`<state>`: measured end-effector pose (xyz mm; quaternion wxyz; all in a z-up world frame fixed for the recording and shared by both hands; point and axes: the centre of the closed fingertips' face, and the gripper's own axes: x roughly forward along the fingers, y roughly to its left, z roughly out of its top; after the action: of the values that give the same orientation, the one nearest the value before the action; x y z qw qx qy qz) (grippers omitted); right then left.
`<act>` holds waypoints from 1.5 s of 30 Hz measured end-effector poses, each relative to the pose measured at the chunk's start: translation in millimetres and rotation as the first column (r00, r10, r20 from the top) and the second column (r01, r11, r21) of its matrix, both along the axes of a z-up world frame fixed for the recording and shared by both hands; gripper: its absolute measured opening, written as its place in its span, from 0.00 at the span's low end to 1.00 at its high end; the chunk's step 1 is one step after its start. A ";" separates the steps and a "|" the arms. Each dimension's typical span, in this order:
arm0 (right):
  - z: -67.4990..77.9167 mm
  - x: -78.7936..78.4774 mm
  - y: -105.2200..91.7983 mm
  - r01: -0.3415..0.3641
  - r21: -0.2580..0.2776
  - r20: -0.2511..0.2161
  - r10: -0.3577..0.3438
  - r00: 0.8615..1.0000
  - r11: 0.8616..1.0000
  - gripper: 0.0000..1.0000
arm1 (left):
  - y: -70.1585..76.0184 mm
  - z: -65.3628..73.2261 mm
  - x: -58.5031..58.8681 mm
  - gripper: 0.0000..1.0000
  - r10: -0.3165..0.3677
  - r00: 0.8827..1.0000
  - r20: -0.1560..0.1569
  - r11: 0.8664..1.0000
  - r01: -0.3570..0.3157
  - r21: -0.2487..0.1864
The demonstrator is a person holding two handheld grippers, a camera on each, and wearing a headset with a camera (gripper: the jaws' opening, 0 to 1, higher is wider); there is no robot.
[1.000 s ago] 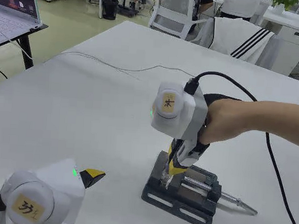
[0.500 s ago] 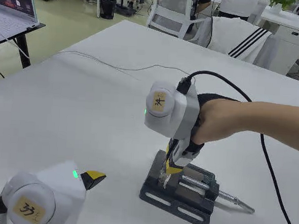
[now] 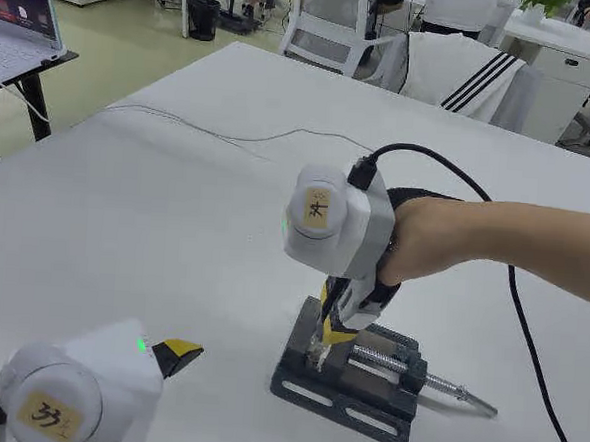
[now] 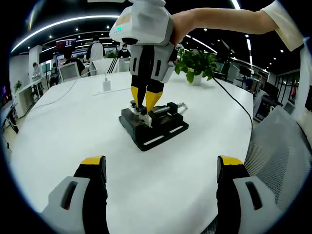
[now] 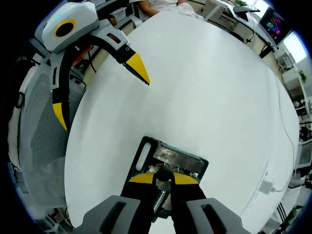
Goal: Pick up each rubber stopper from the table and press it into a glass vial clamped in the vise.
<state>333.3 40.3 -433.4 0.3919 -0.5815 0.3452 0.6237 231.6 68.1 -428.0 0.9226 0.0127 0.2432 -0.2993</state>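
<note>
Right gripper [image 5: 163, 179]: clenched on dark rubber stopper [image 5: 163, 173], tips down over vise [image 5: 168, 157] on white table [image 5: 204, 87]. Left gripper [image 4: 161, 163]: spread wide, empty, hovering well apart

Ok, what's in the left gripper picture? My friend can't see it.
The right gripper reaches down from above, its yellow tips close together at a black vise in the middle of a white table. At the bottom, the left gripper has its two jaws wide apart.
</note>
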 end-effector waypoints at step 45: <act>5.3 -2.0 0.1 -0.013 0.079 -0.097 0.021 0.995 0.997 0.00 | 0.0 -6.9 4.1 0.92 -0.010 1.000 -0.019 1.000 0.010 -0.008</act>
<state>331.3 40.4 -428.1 0.3914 -0.5375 0.3345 0.6679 235.7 68.1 -434.9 0.9187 0.0075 0.2508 -0.3050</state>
